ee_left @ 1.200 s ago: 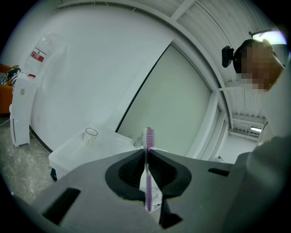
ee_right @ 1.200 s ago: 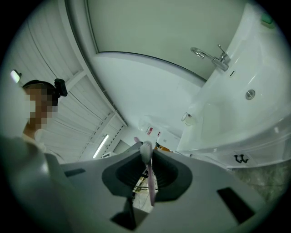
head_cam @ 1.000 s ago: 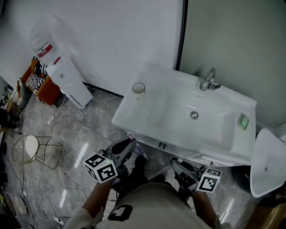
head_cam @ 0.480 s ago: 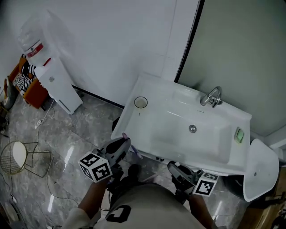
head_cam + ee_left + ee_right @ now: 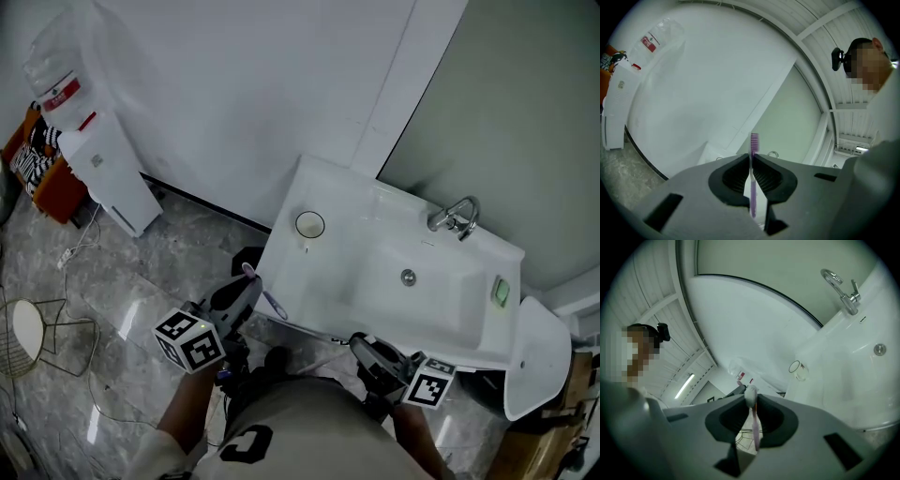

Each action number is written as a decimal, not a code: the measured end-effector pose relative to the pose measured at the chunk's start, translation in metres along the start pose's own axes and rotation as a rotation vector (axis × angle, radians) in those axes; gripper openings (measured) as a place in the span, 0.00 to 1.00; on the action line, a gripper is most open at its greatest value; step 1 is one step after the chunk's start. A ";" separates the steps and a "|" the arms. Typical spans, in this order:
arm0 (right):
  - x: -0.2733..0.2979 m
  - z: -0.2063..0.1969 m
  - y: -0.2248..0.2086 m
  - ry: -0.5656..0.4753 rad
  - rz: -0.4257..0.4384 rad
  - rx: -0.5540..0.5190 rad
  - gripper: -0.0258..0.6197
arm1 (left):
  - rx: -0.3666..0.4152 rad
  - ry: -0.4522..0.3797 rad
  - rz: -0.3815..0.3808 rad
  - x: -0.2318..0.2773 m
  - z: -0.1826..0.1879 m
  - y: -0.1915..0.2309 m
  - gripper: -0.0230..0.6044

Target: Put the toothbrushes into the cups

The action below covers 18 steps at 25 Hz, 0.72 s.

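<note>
Left gripper [image 5: 751, 158] pinched the purple toothbrush [image 5: 753, 192] just below its head; right gripper [image 5: 751, 400] pinched the pink toothbrush [image 5: 755, 427] likewise. Both looked light, stiff, slick; neck grip seemed adequate.

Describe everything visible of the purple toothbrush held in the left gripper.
In the left gripper view the slim purple plastic toothbrush stands upright, clamped near its neck by the left gripper's dark ribbed jaws. Its bristled head sticks up above them; the handle hangs below. Nothing else touches it.

White washbasin [image 5: 349, 246], glass cup [image 5: 309, 225] on its corner ledge, possibly green soap [image 5: 501, 292] opposite
</note>
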State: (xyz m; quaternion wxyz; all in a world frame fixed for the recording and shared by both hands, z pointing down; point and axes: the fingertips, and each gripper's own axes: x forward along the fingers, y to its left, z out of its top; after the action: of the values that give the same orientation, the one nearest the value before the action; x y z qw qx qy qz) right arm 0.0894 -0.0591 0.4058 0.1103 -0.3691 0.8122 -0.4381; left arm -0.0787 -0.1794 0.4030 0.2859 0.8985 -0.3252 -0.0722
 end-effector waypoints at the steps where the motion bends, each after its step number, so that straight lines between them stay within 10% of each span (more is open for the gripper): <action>1: 0.006 0.000 0.001 0.004 -0.002 -0.002 0.13 | -0.002 -0.005 0.001 -0.002 0.003 0.006 0.10; 18: 0.038 0.009 -0.018 0.012 -0.040 0.053 0.13 | -0.028 -0.034 0.054 0.027 0.027 0.059 0.10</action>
State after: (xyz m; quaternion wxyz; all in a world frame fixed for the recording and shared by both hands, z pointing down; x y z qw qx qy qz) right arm 0.0765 -0.0976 0.4200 0.1065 -0.3797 0.7934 -0.4636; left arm -0.0986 -0.2456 0.4157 0.2946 0.8840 -0.3530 -0.0845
